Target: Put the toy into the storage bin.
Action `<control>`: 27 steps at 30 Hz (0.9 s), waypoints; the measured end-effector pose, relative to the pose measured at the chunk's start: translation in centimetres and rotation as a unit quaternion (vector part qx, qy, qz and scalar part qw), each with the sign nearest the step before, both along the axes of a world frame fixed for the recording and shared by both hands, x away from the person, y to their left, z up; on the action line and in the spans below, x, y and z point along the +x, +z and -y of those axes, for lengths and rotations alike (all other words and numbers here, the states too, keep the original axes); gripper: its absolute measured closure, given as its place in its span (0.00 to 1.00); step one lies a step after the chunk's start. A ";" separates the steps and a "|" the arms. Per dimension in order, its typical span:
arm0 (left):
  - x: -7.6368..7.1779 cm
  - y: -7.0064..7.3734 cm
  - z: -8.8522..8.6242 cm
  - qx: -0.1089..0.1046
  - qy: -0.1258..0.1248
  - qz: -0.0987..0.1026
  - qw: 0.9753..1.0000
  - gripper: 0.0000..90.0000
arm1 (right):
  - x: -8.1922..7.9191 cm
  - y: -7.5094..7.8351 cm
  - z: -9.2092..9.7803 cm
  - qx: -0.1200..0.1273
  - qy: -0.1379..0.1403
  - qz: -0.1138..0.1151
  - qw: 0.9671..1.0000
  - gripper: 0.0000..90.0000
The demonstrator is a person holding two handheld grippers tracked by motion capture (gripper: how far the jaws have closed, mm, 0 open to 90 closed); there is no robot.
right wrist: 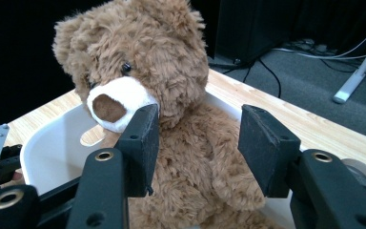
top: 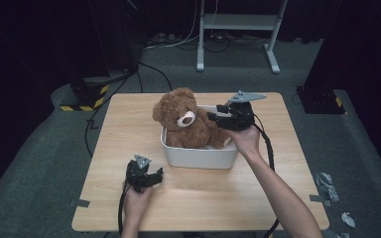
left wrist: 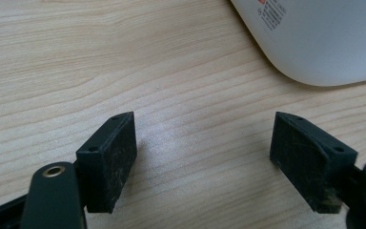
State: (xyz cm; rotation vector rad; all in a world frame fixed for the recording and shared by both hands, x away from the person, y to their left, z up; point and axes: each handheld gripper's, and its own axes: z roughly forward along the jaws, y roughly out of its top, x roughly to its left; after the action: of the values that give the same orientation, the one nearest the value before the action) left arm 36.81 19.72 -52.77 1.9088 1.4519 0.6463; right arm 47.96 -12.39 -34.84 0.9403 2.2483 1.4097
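A brown teddy bear (top: 183, 119) with a white muzzle sits upright in a white plastic tub (top: 198, 156) at the middle of the wooden table. My right gripper (top: 213, 118) is held just to the bear's right, jaws open and pointed at its body. In the right gripper view the bear (right wrist: 171, 95) sits close ahead, its arm beyond the gap of my right gripper (right wrist: 198, 143), not touched. My left gripper (top: 158, 173) rests low on the table in front of the tub's left corner, open and holding nothing. The left gripper view shows my left gripper (left wrist: 202, 152) over bare wood, the tub's corner (left wrist: 324, 43) beyond.
The wooden table (top: 129, 129) has free room left of the tub and along the front edge. A white metal stand (top: 238, 29), cables and black equipment with yellow-black tape (top: 87, 96) are on the grey floor behind. Tape scraps (top: 327, 183) lie on the floor at right.
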 end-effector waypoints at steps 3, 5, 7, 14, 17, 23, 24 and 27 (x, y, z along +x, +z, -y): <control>0.0 0.0 0.0 0.000 0.000 0.000 1.000 0.27 | -0.2 0.2 0.3 0.007 -0.001 0.005 1.000 0.54; 0.0 0.0 0.0 0.000 0.000 0.000 1.000 0.27 | -0.4 0.3 0.6 0.012 -0.002 0.007 1.000 0.54; 0.0 0.0 0.0 0.000 0.000 0.000 1.000 0.27 | -0.6 0.3 0.8 0.016 -0.003 0.008 1.000 0.53; 0.0 0.0 0.0 -0.001 0.002 0.001 1.000 0.27 | -1.1 0.0 2.1 0.026 -0.006 0.011 1.000 0.53; 0.0 0.0 0.0 -0.001 0.002 0.001 1.000 0.27 | -1.3 -0.2 2.7 0.031 -0.009 0.014 0.999 0.53; 0.0 0.0 0.0 -0.001 0.002 0.001 1.000 0.26 | -1.5 -0.7 3.8 0.037 -0.017 0.012 0.999 0.52; 0.0 0.0 0.0 -0.001 0.002 0.001 1.000 0.26 | -1.6 -0.7 3.9 0.040 -0.019 0.015 0.999 0.52; 0.0 0.0 0.0 -0.001 0.002 0.001 1.000 0.26 | -1.8 -0.9 4.4 0.044 -0.023 0.015 0.999 0.52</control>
State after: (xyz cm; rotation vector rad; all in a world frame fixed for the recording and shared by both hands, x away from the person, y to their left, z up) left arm 36.81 19.68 -52.78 1.9035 1.4544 0.6484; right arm 46.16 -16.81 -35.74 0.9863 2.1444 1.5022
